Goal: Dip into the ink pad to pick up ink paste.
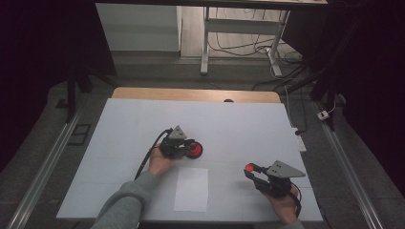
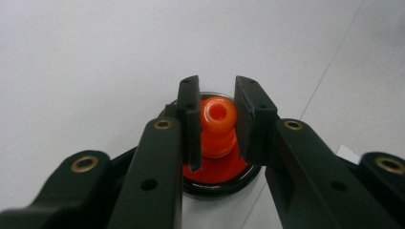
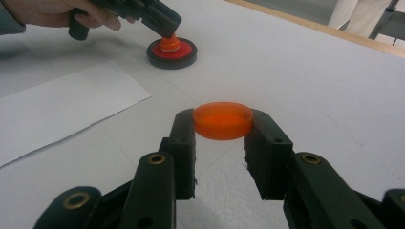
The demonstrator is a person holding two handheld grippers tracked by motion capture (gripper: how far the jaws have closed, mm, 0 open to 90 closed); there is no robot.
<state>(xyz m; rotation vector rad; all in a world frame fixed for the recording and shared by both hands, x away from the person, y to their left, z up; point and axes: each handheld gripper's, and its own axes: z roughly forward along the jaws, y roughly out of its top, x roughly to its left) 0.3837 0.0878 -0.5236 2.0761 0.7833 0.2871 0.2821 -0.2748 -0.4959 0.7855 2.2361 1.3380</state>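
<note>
White tabletop mid-area: my left gripper [image 2: 217, 125] clamps the orange nozzle [image 2: 218, 129] on its black-rimmed base [image 3: 172, 53]; right gripper [image 3: 223, 131] pinches the light, slippery orange cap [image 3: 223, 120] by its rim, near the right edge.

Disc base w/ nozzle [image 1: 194, 150] sits mid-tabletop [image 1: 239, 129], left tool [image 1: 189, 146] on it from 9 o'clock. Paper sheet [image 1: 191, 189] just at its 6. Right tool [image 1: 250, 171] w/ cap [image 1: 249, 167] well apart at 4 o'clock.
</note>
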